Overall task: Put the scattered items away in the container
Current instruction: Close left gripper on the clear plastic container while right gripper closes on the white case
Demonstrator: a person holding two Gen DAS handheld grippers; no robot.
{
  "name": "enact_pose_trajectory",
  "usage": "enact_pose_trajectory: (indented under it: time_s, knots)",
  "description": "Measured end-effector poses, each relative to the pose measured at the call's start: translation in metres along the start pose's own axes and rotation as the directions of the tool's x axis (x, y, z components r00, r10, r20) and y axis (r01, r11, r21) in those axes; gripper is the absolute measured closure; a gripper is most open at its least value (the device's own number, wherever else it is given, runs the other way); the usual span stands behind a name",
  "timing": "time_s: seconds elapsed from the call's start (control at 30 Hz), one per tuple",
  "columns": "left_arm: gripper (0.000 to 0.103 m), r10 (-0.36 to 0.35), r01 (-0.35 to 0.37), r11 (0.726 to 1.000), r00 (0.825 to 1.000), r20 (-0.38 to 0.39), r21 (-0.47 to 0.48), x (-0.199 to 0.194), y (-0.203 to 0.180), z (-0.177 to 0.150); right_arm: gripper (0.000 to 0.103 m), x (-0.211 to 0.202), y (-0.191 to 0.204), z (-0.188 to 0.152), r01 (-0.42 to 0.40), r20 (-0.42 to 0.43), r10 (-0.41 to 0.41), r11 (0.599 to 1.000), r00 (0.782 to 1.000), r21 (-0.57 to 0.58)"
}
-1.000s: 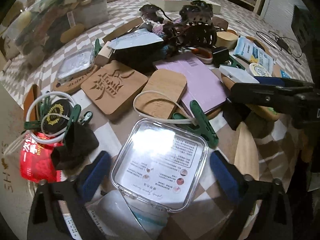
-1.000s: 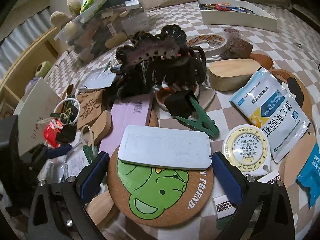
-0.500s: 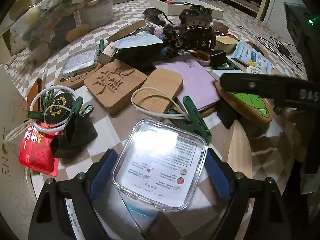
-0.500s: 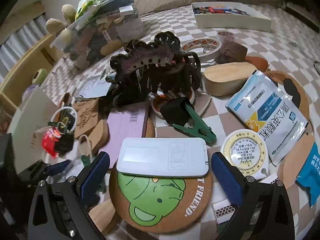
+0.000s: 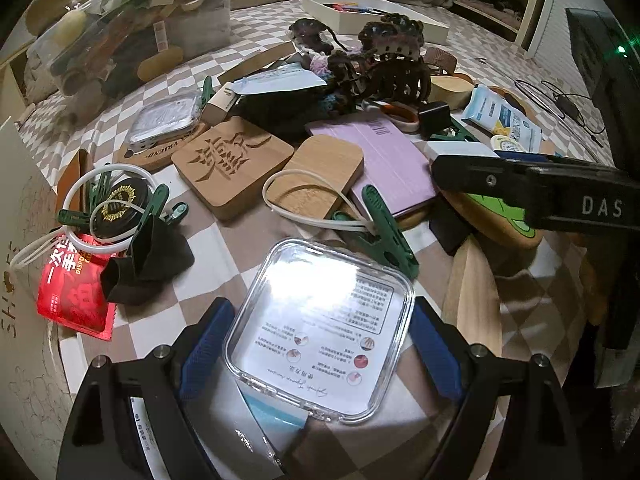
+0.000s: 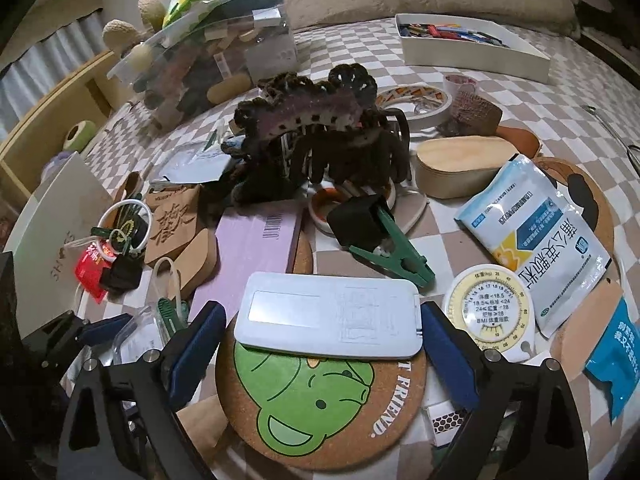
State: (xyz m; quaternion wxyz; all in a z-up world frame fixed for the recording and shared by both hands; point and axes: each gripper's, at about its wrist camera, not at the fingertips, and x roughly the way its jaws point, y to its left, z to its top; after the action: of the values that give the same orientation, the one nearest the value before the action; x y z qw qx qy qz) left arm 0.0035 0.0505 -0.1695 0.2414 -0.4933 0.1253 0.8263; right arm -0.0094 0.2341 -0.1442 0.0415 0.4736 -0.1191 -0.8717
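Note:
A clear square plastic box [image 5: 320,320] with a printed leaflet inside lies on the checked cloth. My left gripper [image 5: 320,348] has both blue pads against its sides. In the right wrist view a flat white case [image 6: 328,320] rests on a cork coaster with a green figure [image 6: 312,400]. My right gripper [image 6: 324,344] straddles the case and its jaws are closing; a thin gap still shows at the left pad [image 6: 204,340]. A clear storage bin [image 6: 208,64] packed with items stands at the back left.
Around the case lie a green clip [image 6: 392,252], a pink booklet [image 6: 256,248], a round dial card [image 6: 488,312], a blue-white sachet [image 6: 536,240] and a crocheted hair claw [image 6: 320,136]. A white tray [image 6: 480,56] sits at the back. A carved wooden coaster [image 5: 232,160] lies left of centre.
The left pads have drawn in onto the clear box. The right pads have narrowed toward the white case. Neither hand has shifted much.

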Motion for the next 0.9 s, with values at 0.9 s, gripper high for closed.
enact_pose_trajectory:
  time_s: [0.9]
  knots:
    - [0.014, -0.011, 0.011, 1.000, 1.000, 0.014, -0.028, -0.006, 0.002, 0.000, 0.016, -0.024, 0.002, 0.000, 0.004, 0.081, -0.001, 0.999, 0.997, -0.042]
